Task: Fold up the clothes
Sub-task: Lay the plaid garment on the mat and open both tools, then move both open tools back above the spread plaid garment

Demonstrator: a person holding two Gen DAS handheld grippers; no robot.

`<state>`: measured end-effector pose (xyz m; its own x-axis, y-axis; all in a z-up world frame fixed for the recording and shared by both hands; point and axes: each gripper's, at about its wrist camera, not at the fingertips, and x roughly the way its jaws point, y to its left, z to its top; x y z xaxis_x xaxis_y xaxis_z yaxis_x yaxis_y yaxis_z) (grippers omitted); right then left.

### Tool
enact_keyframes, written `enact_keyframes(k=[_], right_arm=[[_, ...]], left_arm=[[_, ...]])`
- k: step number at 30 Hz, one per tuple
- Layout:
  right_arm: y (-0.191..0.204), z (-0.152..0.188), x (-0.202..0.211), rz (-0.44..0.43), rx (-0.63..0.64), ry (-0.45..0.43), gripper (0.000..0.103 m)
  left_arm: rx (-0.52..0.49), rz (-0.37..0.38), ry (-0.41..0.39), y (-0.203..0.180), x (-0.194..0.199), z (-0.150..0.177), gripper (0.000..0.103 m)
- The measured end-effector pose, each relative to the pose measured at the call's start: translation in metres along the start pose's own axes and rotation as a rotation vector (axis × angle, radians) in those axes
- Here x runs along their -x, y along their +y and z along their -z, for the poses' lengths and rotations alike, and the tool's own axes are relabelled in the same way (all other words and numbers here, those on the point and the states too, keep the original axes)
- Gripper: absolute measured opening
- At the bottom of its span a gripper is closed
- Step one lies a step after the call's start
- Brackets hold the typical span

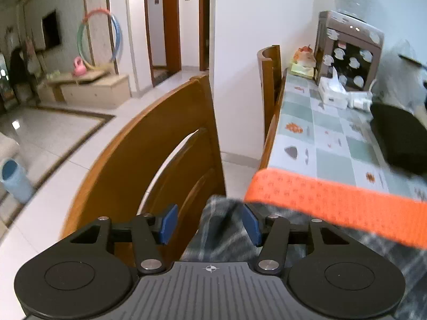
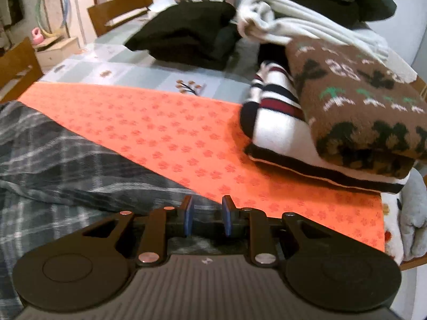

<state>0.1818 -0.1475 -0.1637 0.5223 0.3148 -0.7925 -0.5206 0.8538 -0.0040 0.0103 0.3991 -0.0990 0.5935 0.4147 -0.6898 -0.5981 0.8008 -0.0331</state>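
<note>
A dark grey plaid garment (image 2: 66, 160) lies spread over an orange patterned mat (image 2: 186, 133) on the table. In the left wrist view a bunched corner of the plaid garment (image 1: 218, 229) hangs at the table's left edge, under the orange mat (image 1: 333, 197). My left gripper (image 1: 210, 221) is open wide, with that corner lying between its blue pads but not pinched. My right gripper (image 2: 207, 214) is low over the garment's near edge, its pads a small gap apart and plaid cloth showing below them.
A wooden chair (image 1: 149, 144) stands close on the left, another chair (image 1: 269, 80) beyond it. Folded clothes are stacked at right: a brown sweater (image 2: 347, 112) on a striped one (image 2: 277, 122), plus a black garment (image 2: 186, 34) and a white one (image 2: 293, 26). A water dispenser (image 1: 347, 48) stands at the back.
</note>
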Motion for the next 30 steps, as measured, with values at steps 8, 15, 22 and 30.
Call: enact_keyframes(k=[8,15,22,30], right_arm=[[0.014,0.008,0.006,0.004,-0.127,0.003,0.028],[0.023,0.012,0.004,0.042,-0.159,0.031,0.031],[0.03,0.01,-0.002,0.05,-0.146,0.055,0.033],[0.031,0.011,-0.007,0.051,-0.136,0.073,0.033]], left_arm=[[0.161,0.121,0.156,0.026,-0.082,-0.02,0.057],[0.276,0.208,0.275,0.045,-0.146,-0.033,0.057],[0.231,0.197,0.331,0.037,-0.171,-0.025,0.057],[0.273,0.224,0.341,0.042,-0.178,-0.015,0.012]])
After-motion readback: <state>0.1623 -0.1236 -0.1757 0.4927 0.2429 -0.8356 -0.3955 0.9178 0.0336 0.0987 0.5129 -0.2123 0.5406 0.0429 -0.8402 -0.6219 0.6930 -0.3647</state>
